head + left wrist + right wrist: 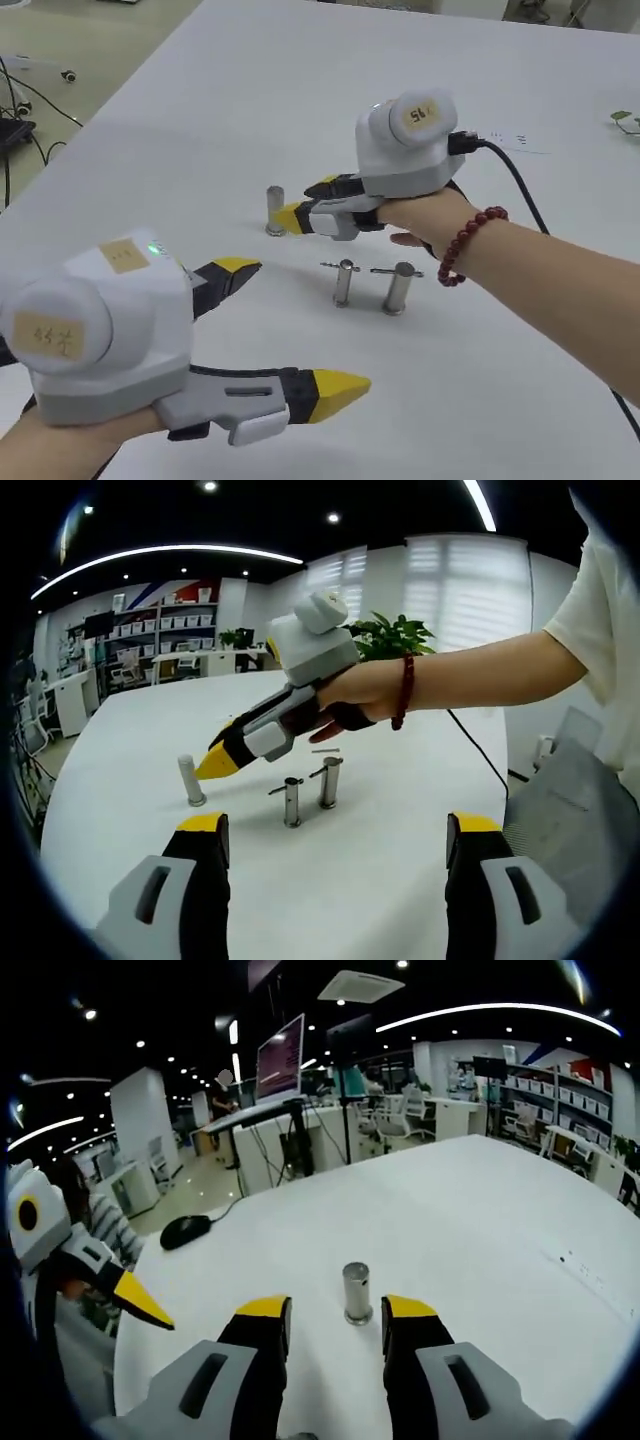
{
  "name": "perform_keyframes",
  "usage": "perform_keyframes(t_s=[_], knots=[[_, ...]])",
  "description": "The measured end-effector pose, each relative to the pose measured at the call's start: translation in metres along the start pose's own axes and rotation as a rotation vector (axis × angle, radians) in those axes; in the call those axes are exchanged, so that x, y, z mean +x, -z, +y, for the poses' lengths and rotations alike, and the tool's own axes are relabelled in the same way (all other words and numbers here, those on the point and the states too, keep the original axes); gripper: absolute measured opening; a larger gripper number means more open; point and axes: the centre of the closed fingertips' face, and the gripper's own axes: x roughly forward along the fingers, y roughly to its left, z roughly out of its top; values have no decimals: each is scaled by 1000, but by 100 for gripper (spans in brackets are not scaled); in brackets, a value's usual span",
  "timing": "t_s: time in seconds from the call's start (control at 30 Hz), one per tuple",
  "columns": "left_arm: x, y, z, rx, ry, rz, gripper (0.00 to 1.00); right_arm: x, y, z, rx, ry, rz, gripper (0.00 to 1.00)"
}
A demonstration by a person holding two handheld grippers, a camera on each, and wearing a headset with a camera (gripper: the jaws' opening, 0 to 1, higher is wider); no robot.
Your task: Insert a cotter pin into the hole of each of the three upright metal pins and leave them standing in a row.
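Three upright metal pins stand in a row on the white table [250, 100]. The left pin [275, 210] [356, 1292] [190, 779] is bare, with no cotter pin in it. The middle pin [343, 283] [291, 800] and the right pin [400, 287] [329, 781] each carry a cotter pin through the top. My right gripper [306, 200] [337, 1310] is open and holds nothing, its yellow tips just short of the bare pin, one on each side. My left gripper [290, 325] [337, 825] is wide open and holds nothing, low near the front of the table, apart from the pins.
A black cable [520, 185] runs from the right gripper across the table. Plant leaves [624, 118] lie at the far right edge. The table's left edge drops to a floor with cables [20, 110]. A black mouse [185, 1230] lies on the far side of the table.
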Motion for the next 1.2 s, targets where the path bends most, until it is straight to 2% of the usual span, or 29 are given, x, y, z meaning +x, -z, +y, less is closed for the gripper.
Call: perform_keyframes(t_s=[0.2, 0.3, 0.4, 0.6, 0.8, 0.9, 1.2], knots=[[-1, 1, 3, -12, -1, 3, 96, 19, 2, -11, 14, 39, 1, 37], [-1, 3, 4, -9, -5, 11, 96, 23, 6, -14, 29, 51, 3, 35], [-1, 4, 5, -5, -8, 12, 96, 28, 10, -12, 14, 47, 8, 34], [-2, 1, 9, -5, -22, 4, 96, 34, 7, -14, 21, 56, -3, 29], [-2, 2, 11, -4, -32, 9, 94, 29, 9, -13, 18, 73, 5, 22], [-2, 1, 11, -2, -34, 7, 94, 27, 8, -10, 9, 71, 2, 16], [-2, 3, 10, 6, -31, 17, 93, 27, 7, -7, 17, 84, 4, 15]])
